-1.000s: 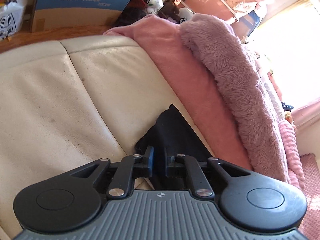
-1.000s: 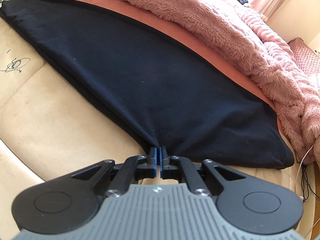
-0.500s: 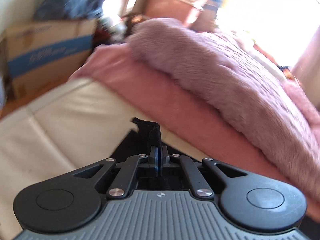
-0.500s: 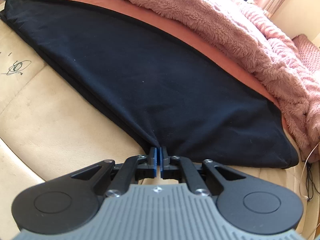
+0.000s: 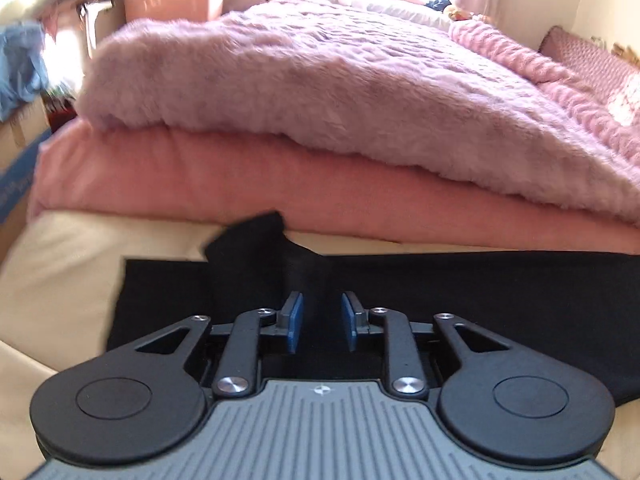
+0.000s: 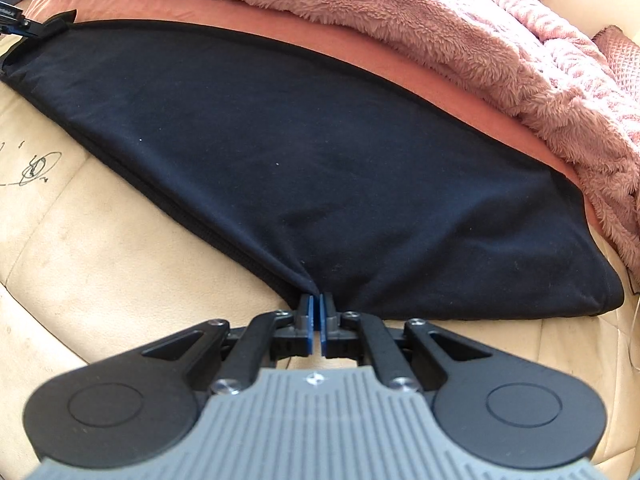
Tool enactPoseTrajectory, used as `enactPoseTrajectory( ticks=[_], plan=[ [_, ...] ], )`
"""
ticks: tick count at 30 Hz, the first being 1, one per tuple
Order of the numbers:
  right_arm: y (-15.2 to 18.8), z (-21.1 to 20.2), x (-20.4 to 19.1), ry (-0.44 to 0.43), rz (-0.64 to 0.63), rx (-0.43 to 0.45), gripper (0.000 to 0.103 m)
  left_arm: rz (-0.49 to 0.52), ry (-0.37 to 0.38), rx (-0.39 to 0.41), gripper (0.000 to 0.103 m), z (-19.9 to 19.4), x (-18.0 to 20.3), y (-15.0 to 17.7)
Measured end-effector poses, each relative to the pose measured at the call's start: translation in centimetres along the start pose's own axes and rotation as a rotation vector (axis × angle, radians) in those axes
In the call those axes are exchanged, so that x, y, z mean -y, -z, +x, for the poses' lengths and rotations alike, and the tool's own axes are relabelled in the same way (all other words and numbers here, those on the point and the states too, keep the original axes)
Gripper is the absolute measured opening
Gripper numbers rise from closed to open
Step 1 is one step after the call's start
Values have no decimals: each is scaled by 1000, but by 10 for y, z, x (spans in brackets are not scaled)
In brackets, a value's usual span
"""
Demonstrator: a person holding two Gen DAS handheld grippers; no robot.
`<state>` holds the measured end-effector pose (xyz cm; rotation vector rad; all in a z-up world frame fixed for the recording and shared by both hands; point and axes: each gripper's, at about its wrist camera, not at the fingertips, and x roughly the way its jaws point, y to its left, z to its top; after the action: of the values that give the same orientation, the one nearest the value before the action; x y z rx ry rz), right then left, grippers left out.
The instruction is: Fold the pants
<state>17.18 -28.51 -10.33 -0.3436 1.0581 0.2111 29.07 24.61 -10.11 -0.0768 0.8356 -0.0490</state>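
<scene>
The black pants (image 6: 320,168) lie flat on a cream leather sofa seat, tapering to the far left. My right gripper (image 6: 316,312) is shut on the near edge of the pants, with the cloth puckered at its tips. In the left wrist view the pants (image 5: 480,292) stretch across, and a raised black corner (image 5: 256,248) stands up just ahead of my left gripper (image 5: 320,320). Its blue pads are apart with cloth between them, not clamped. The left gripper's tip (image 6: 16,24) shows at the far left end in the right wrist view.
A salmon blanket (image 5: 240,176) and a fluffy pink blanket (image 5: 320,80) are piled along the back of the sofa, right behind the pants. The cream sofa seat (image 6: 100,240) carries pen marks at left. A cardboard box (image 5: 16,168) and clutter stand at far left.
My left gripper closed on the pants' end, swung round to face the blankets, and has now opened, leaving the corner standing up. My right gripper has stayed shut on the near edge.
</scene>
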Motion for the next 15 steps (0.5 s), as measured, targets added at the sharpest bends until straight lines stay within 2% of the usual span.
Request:
enactPoseTrajectory(
  ticks=[4,11,12,14,15],
  plan=[
    [1,1,1,-1,2,3,0,-24,1,-41,28,16,-13,-15],
    [1,0,1,-7,-6,4,0,-31,-5,-75,27,46,-8,-13],
    [1,0,1,-9,-6,4,0,-32,-1,-68,24,47,-6,-12],
    [1,1,2,-12,-6,4,0,-24,-8,-56,7,47,-4,-12],
    [1,1,2,-13,-7,4,0,-26,-15,-44,4,44,-4,-11]
  ],
)
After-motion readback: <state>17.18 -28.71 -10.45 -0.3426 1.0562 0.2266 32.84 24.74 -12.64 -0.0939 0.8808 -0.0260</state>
